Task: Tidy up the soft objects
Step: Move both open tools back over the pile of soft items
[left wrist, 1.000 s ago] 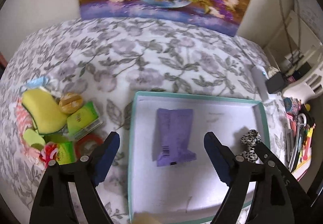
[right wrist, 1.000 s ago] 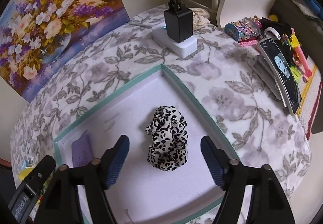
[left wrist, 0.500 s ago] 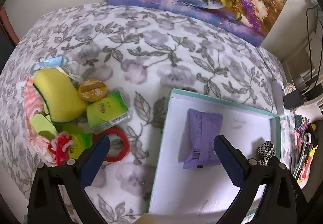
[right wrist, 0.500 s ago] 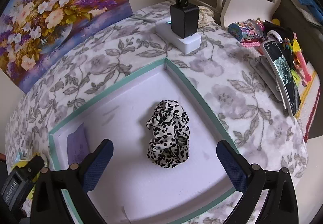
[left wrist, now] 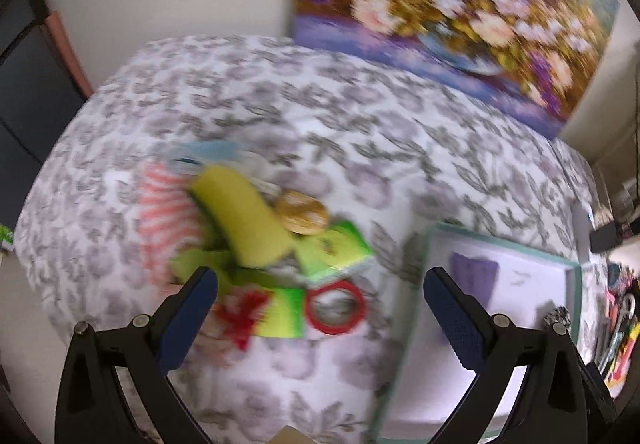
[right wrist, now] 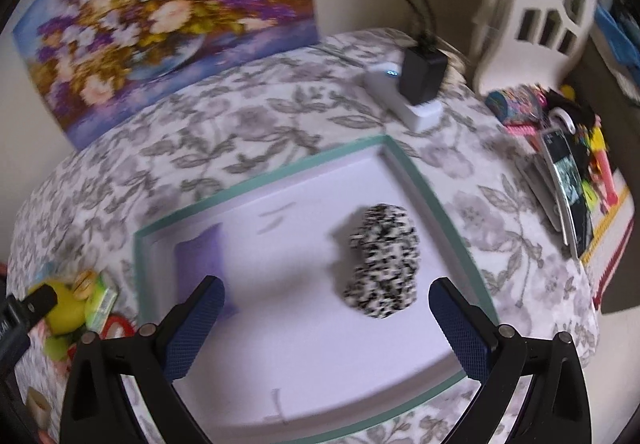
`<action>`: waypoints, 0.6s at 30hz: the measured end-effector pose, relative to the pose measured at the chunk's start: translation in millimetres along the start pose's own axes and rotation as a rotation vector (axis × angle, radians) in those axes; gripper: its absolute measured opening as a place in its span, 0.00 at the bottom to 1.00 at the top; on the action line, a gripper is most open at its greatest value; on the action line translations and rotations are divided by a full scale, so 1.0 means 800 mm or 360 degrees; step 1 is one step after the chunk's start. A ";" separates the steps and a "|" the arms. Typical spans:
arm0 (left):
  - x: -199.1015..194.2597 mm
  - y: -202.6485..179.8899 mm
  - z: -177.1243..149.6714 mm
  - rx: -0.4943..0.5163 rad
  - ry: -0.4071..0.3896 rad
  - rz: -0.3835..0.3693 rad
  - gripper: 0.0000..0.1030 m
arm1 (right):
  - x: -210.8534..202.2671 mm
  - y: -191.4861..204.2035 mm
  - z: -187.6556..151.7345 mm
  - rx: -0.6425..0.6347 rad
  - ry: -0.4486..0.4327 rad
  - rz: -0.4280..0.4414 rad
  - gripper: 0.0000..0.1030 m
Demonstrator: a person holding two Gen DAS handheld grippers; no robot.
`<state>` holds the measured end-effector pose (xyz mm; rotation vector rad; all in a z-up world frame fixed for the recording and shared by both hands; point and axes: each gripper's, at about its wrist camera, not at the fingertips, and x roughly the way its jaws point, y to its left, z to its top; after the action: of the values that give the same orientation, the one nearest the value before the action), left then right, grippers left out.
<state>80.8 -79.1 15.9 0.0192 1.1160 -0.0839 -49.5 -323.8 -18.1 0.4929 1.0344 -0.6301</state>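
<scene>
while both jaws gape empty, scrunchie (right wrist: 383,260) lies beside tray (right wrist: 256,181) rim.

A floral-covered table (right wrist: 248,131) is carrying a teal-rimmed tray (right wrist: 436,199) under the right gripper (right wrist: 326,314), a white charger block (right wrist: 404,103) lying beyond it.

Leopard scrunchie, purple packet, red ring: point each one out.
leopard scrunchie (right wrist: 382,262), right wrist view, middle of its bunched fabric
purple packet (right wrist: 202,256), right wrist view, its flat face
red ring (left wrist: 335,328), left wrist view, lower band
</scene>
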 end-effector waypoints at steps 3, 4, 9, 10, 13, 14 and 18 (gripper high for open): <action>-0.011 0.034 0.007 -0.0071 -0.0046 0.0032 1.00 | -0.011 0.025 -0.006 -0.0077 -0.0015 0.0032 1.00; -0.016 0.046 0.009 -0.0087 -0.0065 0.0045 1.00 | -0.014 0.034 -0.008 -0.0103 -0.0012 0.0055 1.00; -0.033 0.090 0.012 -0.0087 -0.0133 0.0120 1.00 | -0.025 0.076 -0.023 -0.0202 0.0019 0.0170 1.00; -0.036 0.096 0.012 -0.0086 -0.0144 0.0130 1.00 | -0.027 0.084 -0.026 -0.0219 0.0029 0.0195 1.00; -0.036 0.115 0.011 -0.0096 -0.0143 0.0131 1.00 | -0.028 0.106 -0.038 -0.0255 0.0061 0.0266 1.00; -0.035 0.122 0.009 -0.0114 -0.0132 0.0117 1.00 | -0.027 0.112 -0.041 -0.0271 0.0072 0.0280 1.00; -0.028 0.147 0.007 -0.0167 -0.0102 0.0078 1.00 | -0.022 0.144 -0.058 -0.0339 0.0132 0.0363 1.00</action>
<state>84.8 38.9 35.3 -0.0499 1.0542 0.0179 -5.9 -206.4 -12.6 0.4446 1.0915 -0.2952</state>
